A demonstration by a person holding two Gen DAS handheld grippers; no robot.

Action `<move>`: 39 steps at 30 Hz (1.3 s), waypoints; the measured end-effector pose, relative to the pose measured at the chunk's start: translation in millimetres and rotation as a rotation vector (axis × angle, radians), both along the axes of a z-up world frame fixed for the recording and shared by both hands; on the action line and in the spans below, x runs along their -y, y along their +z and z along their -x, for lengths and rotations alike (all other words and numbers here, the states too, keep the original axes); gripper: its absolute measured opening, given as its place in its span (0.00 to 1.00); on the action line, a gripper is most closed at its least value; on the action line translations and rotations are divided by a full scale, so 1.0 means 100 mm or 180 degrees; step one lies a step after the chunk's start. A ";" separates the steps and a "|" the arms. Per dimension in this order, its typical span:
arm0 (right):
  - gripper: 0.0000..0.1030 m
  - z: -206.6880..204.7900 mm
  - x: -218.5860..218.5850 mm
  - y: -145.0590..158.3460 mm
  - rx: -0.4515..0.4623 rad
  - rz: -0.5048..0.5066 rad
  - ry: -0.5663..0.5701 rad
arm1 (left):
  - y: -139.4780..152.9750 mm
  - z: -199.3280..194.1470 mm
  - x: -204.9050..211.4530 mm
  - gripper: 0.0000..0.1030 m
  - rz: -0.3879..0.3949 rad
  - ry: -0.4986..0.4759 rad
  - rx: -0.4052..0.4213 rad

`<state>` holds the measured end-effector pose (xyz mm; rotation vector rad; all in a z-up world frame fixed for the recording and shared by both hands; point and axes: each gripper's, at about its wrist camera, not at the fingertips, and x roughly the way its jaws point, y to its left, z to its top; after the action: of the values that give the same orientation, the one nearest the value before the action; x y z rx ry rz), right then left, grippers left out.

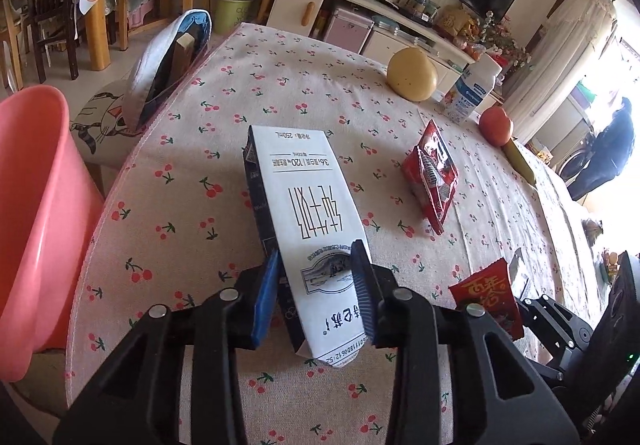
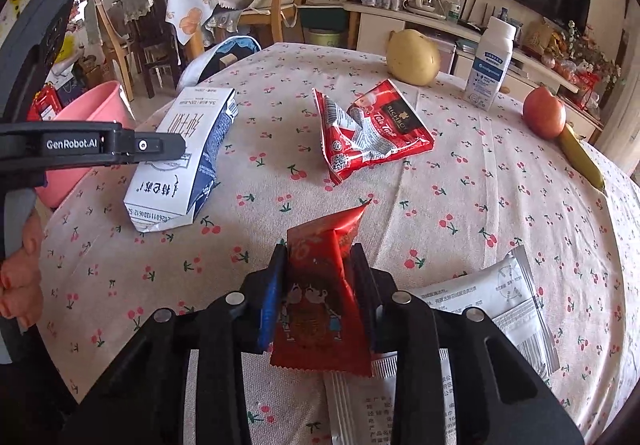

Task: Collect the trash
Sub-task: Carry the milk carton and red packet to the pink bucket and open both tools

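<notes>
Left gripper clamping milk carton, right gripper apparently pinching red packet, silver sachet only in right view.

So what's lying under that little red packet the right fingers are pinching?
Under the small red packet held by the right gripper, silver-white foil sachets lie on the cherry-print tablecloth. The packet and fingers cover their middle, so how they overlap is hidden.
</notes>
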<state>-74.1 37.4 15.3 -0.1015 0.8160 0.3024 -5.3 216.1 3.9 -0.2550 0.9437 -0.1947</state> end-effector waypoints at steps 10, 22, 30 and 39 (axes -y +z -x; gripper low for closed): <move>0.33 0.02 0.00 0.07 0.0038 -0.0097 0.0081 | -0.05 -0.15 0.16 0.69 -0.0343 0.0150 -0.0023; 0.33 0.03 0.07 0.16 0.0044 -0.0305 0.0079 | -0.03 -0.13 0.11 0.53 -0.0254 0.0198 0.0009; 0.33 0.05 0.02 0.27 0.0037 -0.0507 0.0099 | 0.21 0.01 -0.10 0.52 -0.0078 0.0251 0.0220; 0.33 0.06 -0.35 0.50 0.0093 -0.0672 0.0299 | 0.55 0.22 -0.64 0.52 0.0108 0.0619 0.0548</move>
<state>-80.5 72.7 65.8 0.0534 0.7472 0.4727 -27.1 279.6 59.3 -0.3538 0.7403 -0.0528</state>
